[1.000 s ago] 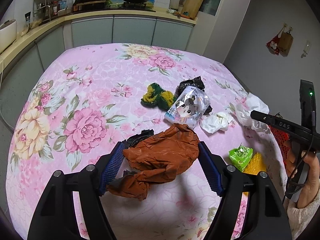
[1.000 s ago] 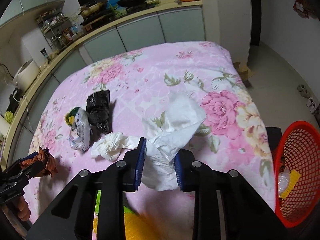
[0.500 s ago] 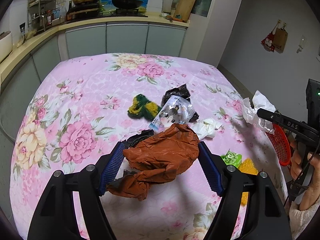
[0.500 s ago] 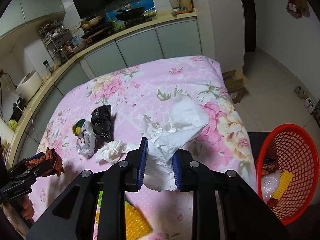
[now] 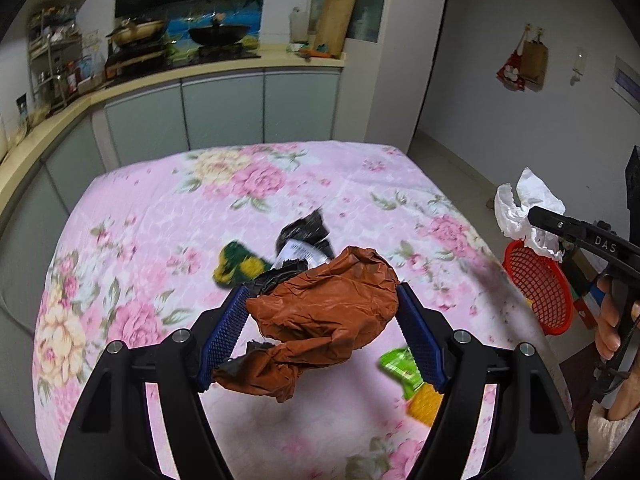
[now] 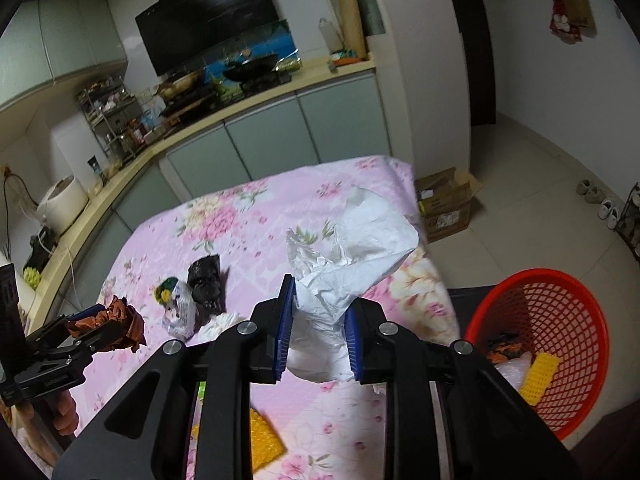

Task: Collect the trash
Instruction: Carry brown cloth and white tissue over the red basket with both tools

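Left wrist view shows a crumpled brown wrapper clamped between the blue pads of the left gripper, held up off the table with a twisted tail of it hanging below the jaws. In the right wrist view the right gripper is closed tight on a wad of crumpled white paper, which billows out above and ahead of its pads and is also clear of the surface. Below both lies a table covered with a pink floral cloth. More litter rests on it: a black plastic bag touching a silvery snack packet, a green and yellow scrap just beside them, a small white tissue near the packet, and close to the near edge a green wrapper next to a yellow ridged piece. Off the table's right side stands a red mesh basket on a dark surface, already holding a yellow ridged piece, clear plastic and some dark scraps. Beyond the table runs a kitchen counter with a wok on a stove, and an open cardboard box sits on the tiled floor.
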### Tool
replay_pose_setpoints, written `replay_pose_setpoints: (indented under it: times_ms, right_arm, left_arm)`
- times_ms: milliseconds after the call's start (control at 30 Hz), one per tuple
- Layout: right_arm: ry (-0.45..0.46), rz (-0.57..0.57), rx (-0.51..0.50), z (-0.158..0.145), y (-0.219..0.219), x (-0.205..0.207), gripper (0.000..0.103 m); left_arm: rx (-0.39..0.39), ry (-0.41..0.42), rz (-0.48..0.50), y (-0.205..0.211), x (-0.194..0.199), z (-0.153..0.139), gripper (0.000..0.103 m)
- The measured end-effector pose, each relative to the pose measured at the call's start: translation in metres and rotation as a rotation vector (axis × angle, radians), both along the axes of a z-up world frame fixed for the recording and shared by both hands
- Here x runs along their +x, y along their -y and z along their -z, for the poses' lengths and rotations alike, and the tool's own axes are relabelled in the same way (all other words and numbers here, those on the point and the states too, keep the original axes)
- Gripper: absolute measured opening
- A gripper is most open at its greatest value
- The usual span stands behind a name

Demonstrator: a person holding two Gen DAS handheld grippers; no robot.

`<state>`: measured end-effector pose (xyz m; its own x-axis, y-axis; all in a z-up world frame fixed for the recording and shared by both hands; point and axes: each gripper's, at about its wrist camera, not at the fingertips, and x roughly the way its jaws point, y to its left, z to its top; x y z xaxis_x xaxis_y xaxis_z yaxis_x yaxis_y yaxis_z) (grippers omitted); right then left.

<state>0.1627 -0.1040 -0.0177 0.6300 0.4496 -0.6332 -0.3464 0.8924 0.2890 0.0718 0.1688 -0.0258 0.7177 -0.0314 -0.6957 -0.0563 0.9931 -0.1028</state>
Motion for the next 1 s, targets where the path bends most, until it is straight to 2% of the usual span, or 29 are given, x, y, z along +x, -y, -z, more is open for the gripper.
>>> replay_pose_setpoints:
  times_ms: [333,567,1000]
  right_arm:
    - [0.058,0.100,0.025,-0.025,0.048,-0.008,0.023]
    - [0.077,0.185,0.031,-0.031,0.087,-0.015,0.023]
    - [0.061,0.357,0.064,-0.026,0.159,-0.023,0.023]
  left_arm:
    - [0.026,0.053,0.102,0.041,0.024,-0.027,0.071]
    - [0.005,0.075,0.235,0.092,0.050,-0.041,0.072]
    - [-0.045,0.037,0.471,0.200,0.099,-0.044,0.071]
